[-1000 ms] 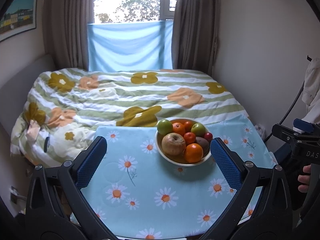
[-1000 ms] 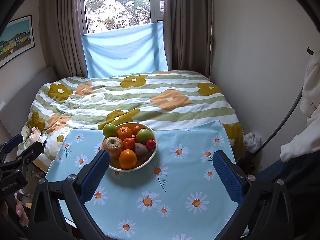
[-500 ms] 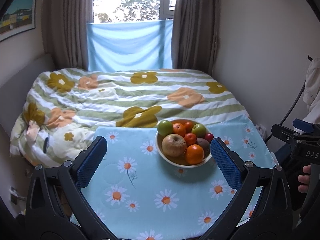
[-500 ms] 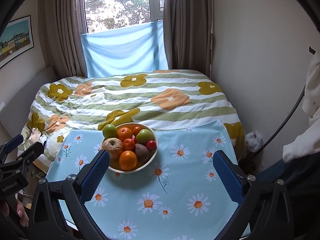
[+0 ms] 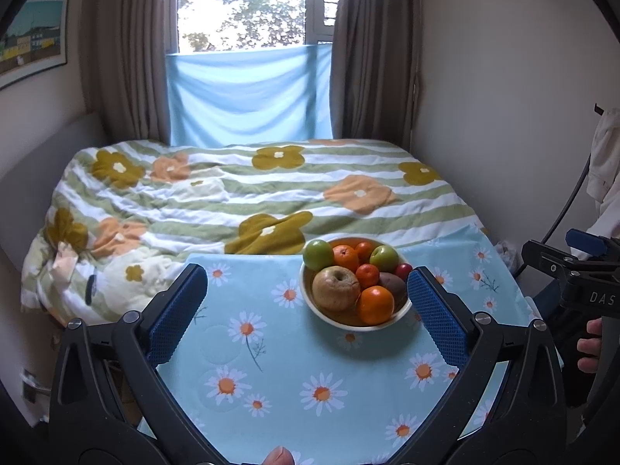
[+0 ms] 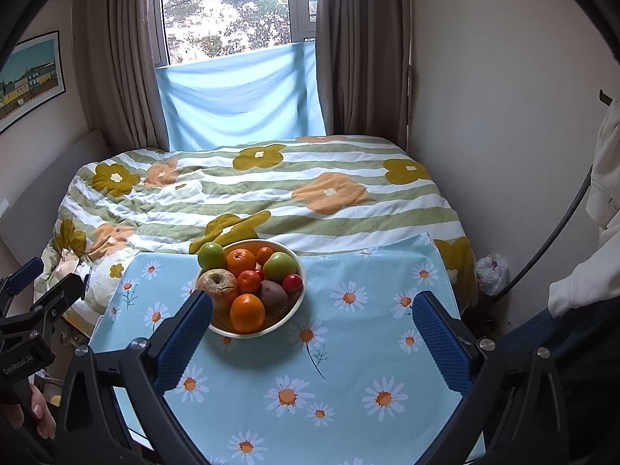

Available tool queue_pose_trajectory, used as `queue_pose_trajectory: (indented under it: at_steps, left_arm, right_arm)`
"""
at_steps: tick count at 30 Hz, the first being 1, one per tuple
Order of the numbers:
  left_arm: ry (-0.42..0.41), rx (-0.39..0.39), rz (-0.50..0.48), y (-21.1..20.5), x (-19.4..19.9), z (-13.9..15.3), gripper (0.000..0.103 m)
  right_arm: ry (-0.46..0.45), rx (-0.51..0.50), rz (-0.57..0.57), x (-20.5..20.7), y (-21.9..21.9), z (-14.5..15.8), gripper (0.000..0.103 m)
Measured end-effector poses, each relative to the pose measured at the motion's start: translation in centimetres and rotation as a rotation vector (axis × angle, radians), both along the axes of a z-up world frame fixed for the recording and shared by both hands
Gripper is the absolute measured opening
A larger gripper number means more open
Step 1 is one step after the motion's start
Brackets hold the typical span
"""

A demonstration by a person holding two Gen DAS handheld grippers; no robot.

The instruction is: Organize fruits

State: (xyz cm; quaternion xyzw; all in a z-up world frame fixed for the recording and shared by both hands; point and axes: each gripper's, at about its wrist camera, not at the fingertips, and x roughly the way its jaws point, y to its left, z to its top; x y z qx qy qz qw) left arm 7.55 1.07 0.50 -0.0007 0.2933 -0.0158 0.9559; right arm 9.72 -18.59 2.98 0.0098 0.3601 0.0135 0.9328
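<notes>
Blue-padded fingers of the left gripper (image 5: 308, 294) stand wide apart above the near part of the table, holding nothing; its right pad sits just beside the right rim of the white bowl (image 5: 337, 319) as seen from the left wrist. The right gripper (image 6: 316, 312) is likewise spread wide and empty, its left pad overlapping the bowl's near-left rim in the right wrist view. Each gripper is held level and pointed toward the far end of the room, and each shows at the edge of the other's view with a hand on its handle.

The bowl rests on the daisy tablecloth (image 6: 348, 352), toward the far edge of the table, and holds the fruits: a brownish apple (image 5: 336, 288), two green apples, several oranges (image 5: 375, 305), a small red fruit and a brownish-purple one.

Compared with a second ago, both grippers have eased slightly nearer the bowl, so it looks a little larger between the pads; the fingers' spread is unchanged, and the fruits lie as they did. Beyond the table lies a bed with a flowered quilt (image 5: 248, 193).
</notes>
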Motion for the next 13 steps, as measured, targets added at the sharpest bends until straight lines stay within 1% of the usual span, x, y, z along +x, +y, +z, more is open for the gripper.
queue_pose_trajectory:
  at_steps: [7,13]
  left_arm:
    - [-0.009,0.019,0.007,-0.53,-0.02,0.01,0.103]
    - [-0.018,0.017,0.011,-0.69,-0.02,0.09,0.103]
  right_arm:
    - [-0.001,0.0,-0.006,0.51,0.06,-0.24,0.103]
    - [-0.001,0.001,-0.005,0.56,-0.05,-0.22,0.103]
